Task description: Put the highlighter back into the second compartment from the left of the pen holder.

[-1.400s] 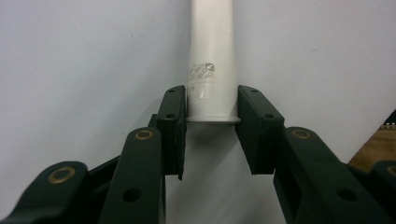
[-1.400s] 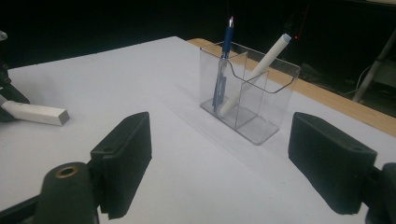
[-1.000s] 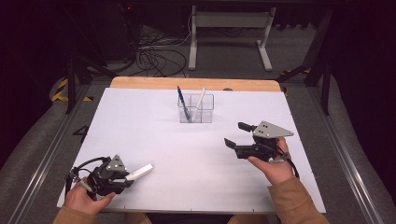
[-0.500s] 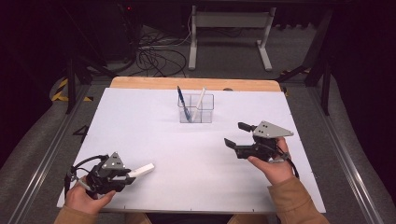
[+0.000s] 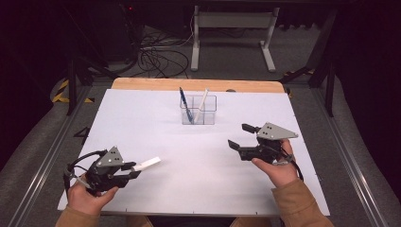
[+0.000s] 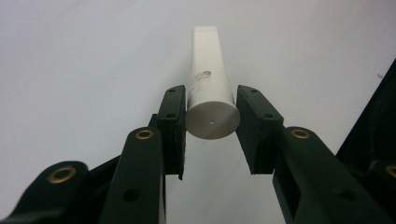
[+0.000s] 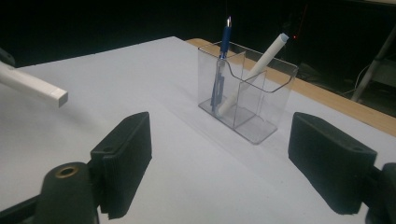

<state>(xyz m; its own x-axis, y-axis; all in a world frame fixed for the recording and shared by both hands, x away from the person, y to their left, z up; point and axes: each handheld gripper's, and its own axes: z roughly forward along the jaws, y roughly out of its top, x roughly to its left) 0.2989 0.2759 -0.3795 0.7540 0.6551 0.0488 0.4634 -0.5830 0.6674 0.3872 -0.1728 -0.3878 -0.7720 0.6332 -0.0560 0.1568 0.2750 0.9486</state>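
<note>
My left gripper (image 6: 210,121) is clamped on a smooth white tube (image 6: 210,88), round-capped, its flattened far end pointing away. My right gripper (image 7: 219,163) gapes empty; ahead, a clear plastic holder (image 7: 261,93) hides nothing.

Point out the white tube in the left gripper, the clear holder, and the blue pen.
white tube (image 6: 212,122), left gripper view, round end cap.
clear holder (image 7: 268,100), right gripper view, front wall.
blue pen (image 5: 184,101), high view, barrel.
</note>
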